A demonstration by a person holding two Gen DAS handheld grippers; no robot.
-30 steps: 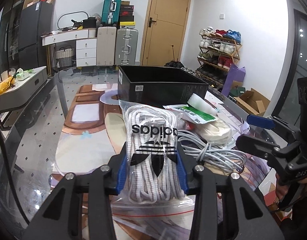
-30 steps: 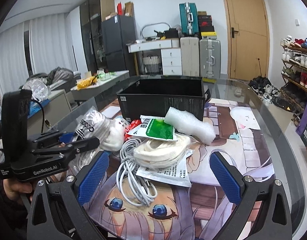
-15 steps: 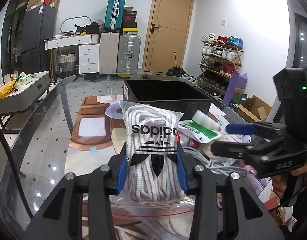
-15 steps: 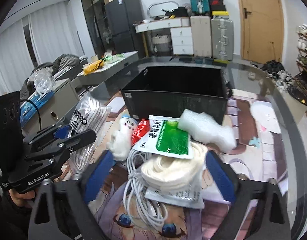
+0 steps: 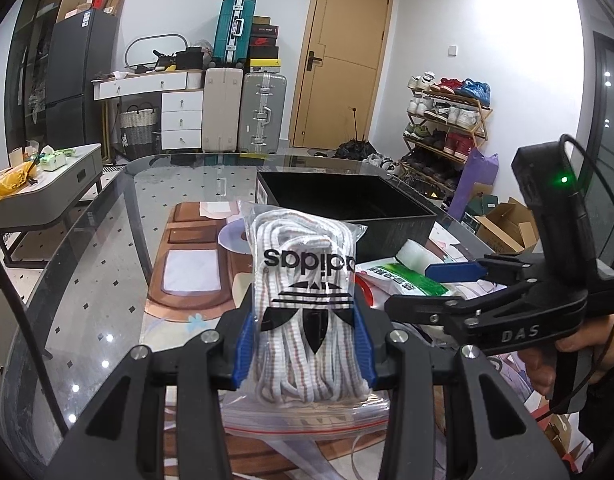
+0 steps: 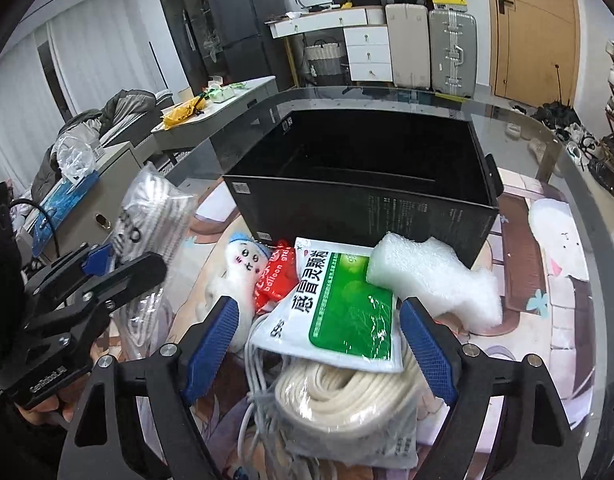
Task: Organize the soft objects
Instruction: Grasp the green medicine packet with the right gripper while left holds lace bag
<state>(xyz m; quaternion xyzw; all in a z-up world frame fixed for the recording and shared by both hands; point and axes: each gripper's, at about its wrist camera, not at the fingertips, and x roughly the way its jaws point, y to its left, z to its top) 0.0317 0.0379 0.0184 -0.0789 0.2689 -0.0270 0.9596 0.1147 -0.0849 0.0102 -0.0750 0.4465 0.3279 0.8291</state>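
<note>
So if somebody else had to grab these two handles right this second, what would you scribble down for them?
Left gripper: shut on the bag of white laces, lifted off the table, not yet in the black box.
Right gripper: open, jaws have just been closing, hovering over the green and white sachet; nothing gripped.
Still piled in front of the box: sachet, white foam piece, cream rope coil, grey cable, red balloon packet, small white plush.
Done: nothing visible inside the box.
Left: drop the laces in, then clear the pile.
</note>
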